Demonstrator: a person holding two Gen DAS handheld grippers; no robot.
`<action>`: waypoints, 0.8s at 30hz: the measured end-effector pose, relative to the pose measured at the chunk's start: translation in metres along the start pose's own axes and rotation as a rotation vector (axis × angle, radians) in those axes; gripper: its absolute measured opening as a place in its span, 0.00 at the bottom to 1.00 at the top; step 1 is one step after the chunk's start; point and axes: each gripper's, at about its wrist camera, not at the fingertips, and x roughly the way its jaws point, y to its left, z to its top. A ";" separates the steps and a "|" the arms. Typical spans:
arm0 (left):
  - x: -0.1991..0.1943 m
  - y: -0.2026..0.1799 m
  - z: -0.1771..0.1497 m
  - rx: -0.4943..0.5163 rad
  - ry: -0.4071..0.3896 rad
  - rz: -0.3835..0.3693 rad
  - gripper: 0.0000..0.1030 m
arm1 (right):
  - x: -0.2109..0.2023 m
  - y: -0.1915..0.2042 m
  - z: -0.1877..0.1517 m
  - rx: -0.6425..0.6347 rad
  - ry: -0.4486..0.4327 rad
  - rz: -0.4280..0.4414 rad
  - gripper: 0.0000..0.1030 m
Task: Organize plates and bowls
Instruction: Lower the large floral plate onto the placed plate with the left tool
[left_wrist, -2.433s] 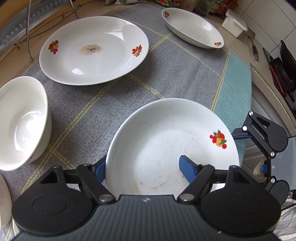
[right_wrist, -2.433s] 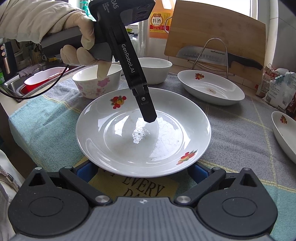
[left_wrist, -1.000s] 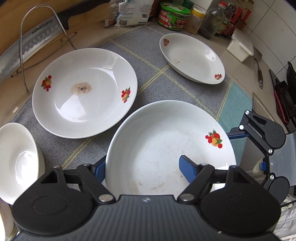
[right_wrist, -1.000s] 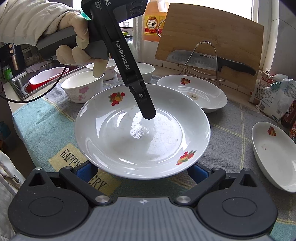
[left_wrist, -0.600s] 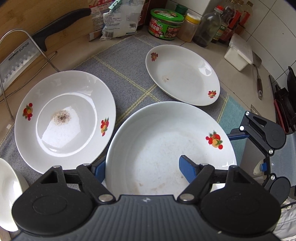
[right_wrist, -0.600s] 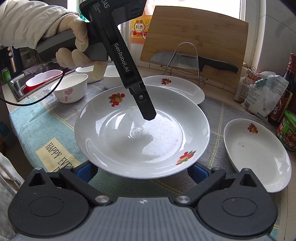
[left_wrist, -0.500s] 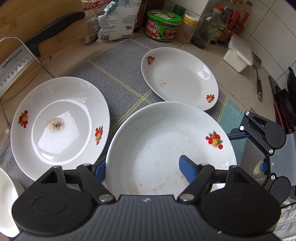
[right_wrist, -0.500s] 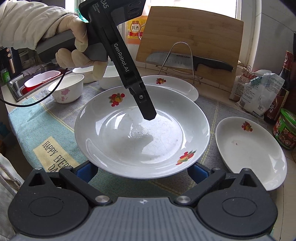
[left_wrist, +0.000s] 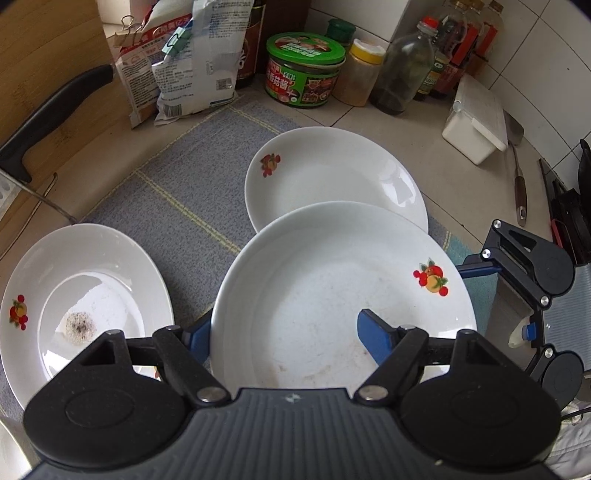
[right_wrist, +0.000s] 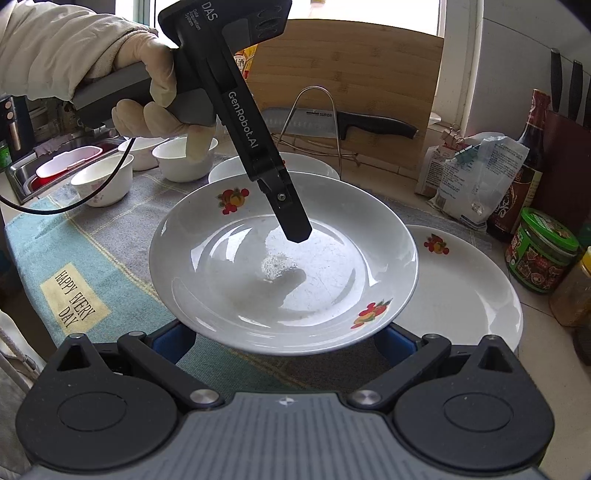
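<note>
The fruit-printed plate hangs above the checked grey mat, overlapping a matching plate lying there. The left gripper pinches its rim, one finger inside. The right gripper sits under the opposite edge; its grip I cannot tell.

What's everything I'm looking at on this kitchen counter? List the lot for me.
Plates: three, white with fruit prints; held plate in the air, stained plate and far plate on the mat.
Bowls: three, white, at the mat's sink end.
Mat: one, grey and teal, on the counter.
Knife: one, black handle, on a wire rack before the wooden board.
Bags, green tin, bottles: back of counter.
White box: one, by the tiled wall.
Left gripper: black, blue pads, clamped on held plate's rim.
Right gripper: black, fingers under held plate.
Gloved hand: one, holds left gripper.
</note>
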 end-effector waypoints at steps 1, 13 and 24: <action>0.002 -0.001 0.004 0.003 0.001 -0.001 0.76 | -0.001 -0.004 -0.001 0.004 -0.001 -0.002 1.00; 0.029 -0.015 0.044 0.041 0.008 -0.009 0.76 | -0.008 -0.045 -0.015 0.040 -0.005 -0.032 1.00; 0.051 -0.016 0.065 0.044 0.015 -0.004 0.76 | -0.004 -0.074 -0.019 0.054 -0.009 -0.043 1.00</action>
